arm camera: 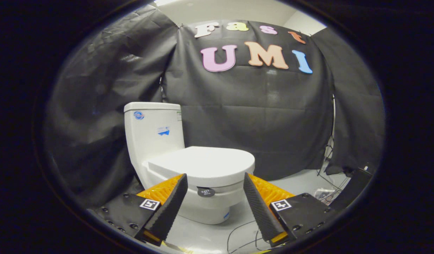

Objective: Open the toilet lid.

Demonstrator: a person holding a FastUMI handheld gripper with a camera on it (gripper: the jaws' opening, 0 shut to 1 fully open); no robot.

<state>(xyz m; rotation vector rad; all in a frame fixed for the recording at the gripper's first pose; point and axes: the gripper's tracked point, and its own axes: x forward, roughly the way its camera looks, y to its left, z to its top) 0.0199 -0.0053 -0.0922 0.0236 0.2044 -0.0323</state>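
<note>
A white toilet [157,141] stands on the floor against the black cloth wall, tank to the left and bowl facing right. Its lid [202,163] lies flat and closed on the seat. My gripper [215,178] is open, fingers spread wide with nothing between them. The lid's front edge sits just beyond the fingertips, level with the gap between them. The left finger [169,208] overlaps the bowl's left side, and the right finger [260,208] stands off its right side. A small dark round sticker [206,192] is on the bowl below the lid.
Black cloth walls [266,120] close in behind and to both sides. Thin cables [243,233] trail over the pale floor [301,183] in front of the bowl. A dark box [350,188] and more wires [328,155] sit at the far right by the wall.
</note>
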